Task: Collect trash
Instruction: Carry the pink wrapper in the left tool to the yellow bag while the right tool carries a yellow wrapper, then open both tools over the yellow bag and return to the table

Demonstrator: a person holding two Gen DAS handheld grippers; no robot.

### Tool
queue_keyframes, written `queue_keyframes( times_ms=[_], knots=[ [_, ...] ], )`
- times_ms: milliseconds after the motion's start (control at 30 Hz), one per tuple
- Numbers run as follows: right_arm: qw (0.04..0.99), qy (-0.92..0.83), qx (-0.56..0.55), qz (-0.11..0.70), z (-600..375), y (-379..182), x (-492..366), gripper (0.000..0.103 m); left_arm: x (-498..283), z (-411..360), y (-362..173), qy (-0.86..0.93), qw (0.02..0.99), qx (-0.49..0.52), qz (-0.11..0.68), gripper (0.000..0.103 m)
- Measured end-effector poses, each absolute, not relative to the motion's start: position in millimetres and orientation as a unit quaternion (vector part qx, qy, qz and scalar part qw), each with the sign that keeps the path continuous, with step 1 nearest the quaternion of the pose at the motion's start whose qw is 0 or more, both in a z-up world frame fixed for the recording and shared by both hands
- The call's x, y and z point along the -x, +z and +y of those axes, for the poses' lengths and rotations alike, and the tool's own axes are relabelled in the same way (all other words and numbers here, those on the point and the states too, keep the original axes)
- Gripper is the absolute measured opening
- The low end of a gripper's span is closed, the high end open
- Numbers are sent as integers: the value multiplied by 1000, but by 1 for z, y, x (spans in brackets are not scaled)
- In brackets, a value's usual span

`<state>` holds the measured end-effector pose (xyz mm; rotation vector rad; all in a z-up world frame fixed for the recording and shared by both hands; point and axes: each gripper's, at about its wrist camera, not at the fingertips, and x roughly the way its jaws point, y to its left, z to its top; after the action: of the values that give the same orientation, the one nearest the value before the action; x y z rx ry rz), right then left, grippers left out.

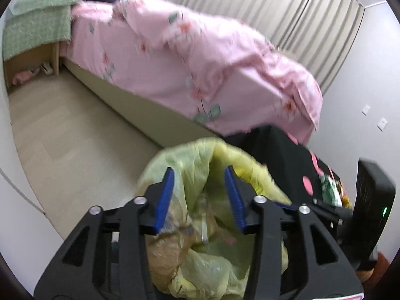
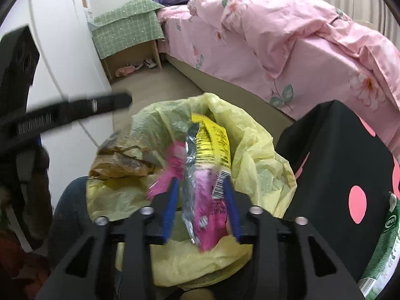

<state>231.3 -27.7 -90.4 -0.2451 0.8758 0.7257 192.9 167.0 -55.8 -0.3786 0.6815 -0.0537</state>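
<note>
Left gripper (image 1: 198, 175) released above the bag mouth; right gripper (image 2: 202, 187) parted around a wrapper bundle.

From left to right: the left gripper hangs with jaws apart and nothing between them, over the open yellow trash bag (image 1: 220, 257), which already holds brown paper. The right gripper, the nearer to the load, points steeply down into the same bag; the pink and yellow wrappers (image 2: 203, 172) lie between its blue pads, long axis running along the fingers, mouth of the bag directly beyond. Whether the pads press on them cannot be told; blur suggests the bundle may be dropping free. A black dotted box (image 2: 340, 165) stands right of the bag, before the bed (image 2: 287, 55).
</note>
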Motion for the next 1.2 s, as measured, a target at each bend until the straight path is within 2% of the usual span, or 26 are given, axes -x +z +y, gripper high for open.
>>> queue_keyframes(
  times_ms=[67, 300, 600, 633, 700, 900, 1200],
  knots=[
    [836, 340, 122, 413, -29, -88, -229, 50, -189, 168, -40, -14, 932, 178, 314, 48],
    [869, 302, 109, 376, -76, -47, -202, 50, -169, 146, 6, -37, 951, 139, 273, 53],
    [928, 177, 97, 313, -210, -3, -138, 51, -169, 45, 2, -207, 919, 117, 314, 54],
    [933, 156, 91, 312, -230, -3, -132, 52, -169, 34, -2, -224, 913, 117, 321, 54],
    [936, 131, 75, 317, -261, -3, -124, 62, -168, 4, -10, -268, 895, 113, 337, 54],
    [939, 93, 33, 328, -339, -15, -93, 62, -154, -72, -21, -338, 867, 52, 362, 54],
    [941, 21, 4, 337, -390, -44, -67, 63, -162, -132, -21, -338, 864, 14, 372, 54]
  ],
)
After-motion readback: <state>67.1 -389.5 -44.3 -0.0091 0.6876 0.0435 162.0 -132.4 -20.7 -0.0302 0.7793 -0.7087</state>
